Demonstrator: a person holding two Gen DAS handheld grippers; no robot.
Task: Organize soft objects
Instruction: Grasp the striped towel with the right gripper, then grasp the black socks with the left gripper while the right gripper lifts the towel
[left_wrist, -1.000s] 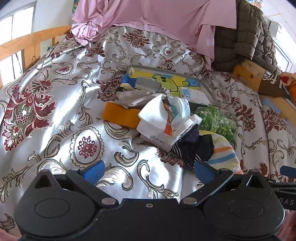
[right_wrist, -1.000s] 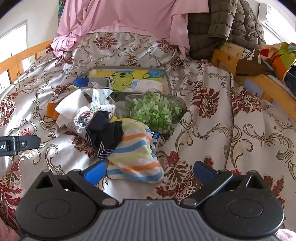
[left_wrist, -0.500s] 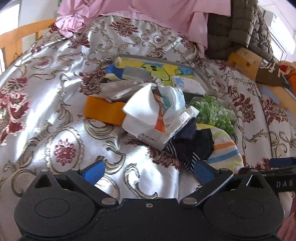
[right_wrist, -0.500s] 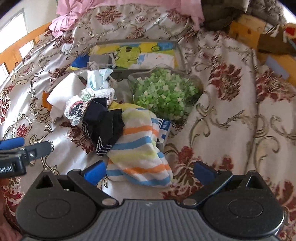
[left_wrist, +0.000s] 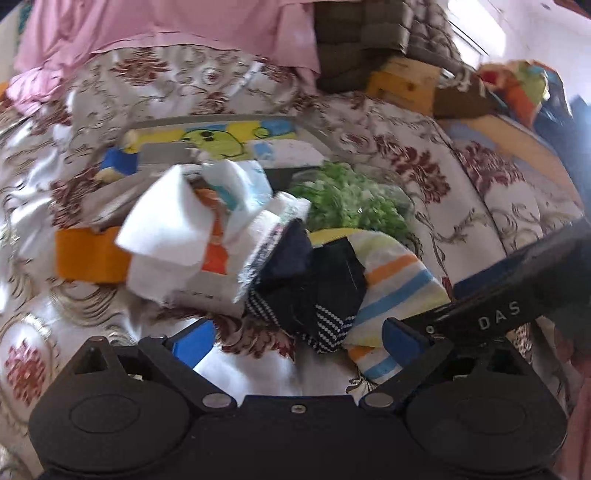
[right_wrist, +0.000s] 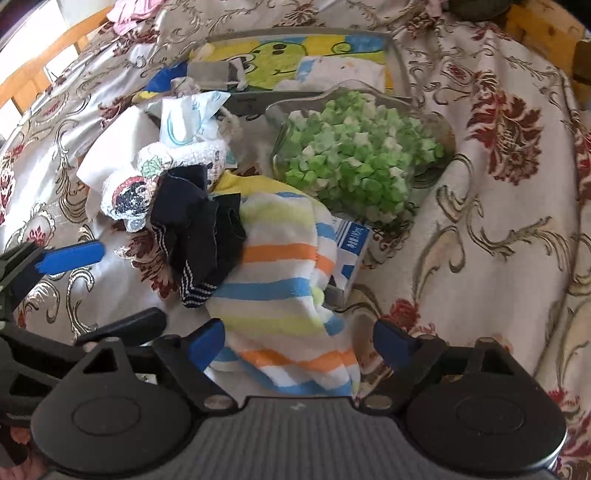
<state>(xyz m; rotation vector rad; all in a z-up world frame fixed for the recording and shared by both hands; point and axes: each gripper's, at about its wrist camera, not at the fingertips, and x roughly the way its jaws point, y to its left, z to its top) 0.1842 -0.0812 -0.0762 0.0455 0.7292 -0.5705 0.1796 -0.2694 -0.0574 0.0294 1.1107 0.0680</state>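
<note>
A pile of soft things lies on the patterned bedspread (right_wrist: 498, 206). A striped white sock (right_wrist: 280, 295) lies nearest, with a dark navy sock (right_wrist: 199, 236) on its left edge and white cloths and tissue packets (right_wrist: 147, 173) behind. My right gripper (right_wrist: 299, 341) is open, its jaws on either side of the striped sock's near end. My left gripper (left_wrist: 299, 338) is open just in front of the navy sock (left_wrist: 314, 291) and striped sock (left_wrist: 399, 288). The left gripper's blue finger (right_wrist: 70, 254) shows in the right wrist view.
A clear bag of green paper stars (right_wrist: 362, 155) lies behind the socks. A flat tray with a yellow cartoon cloth (right_wrist: 295, 55) sits further back. An orange piece (left_wrist: 88, 254) lies left. Pink sheet (left_wrist: 166, 33), olive quilted jacket (left_wrist: 369, 40) and wooden bed frame (left_wrist: 402, 81) lie behind.
Both grippers have moved forward and down toward the pile. The right gripper now straddles the striped sock's near end. The left gripper has swung right, close beside the right one.
</note>
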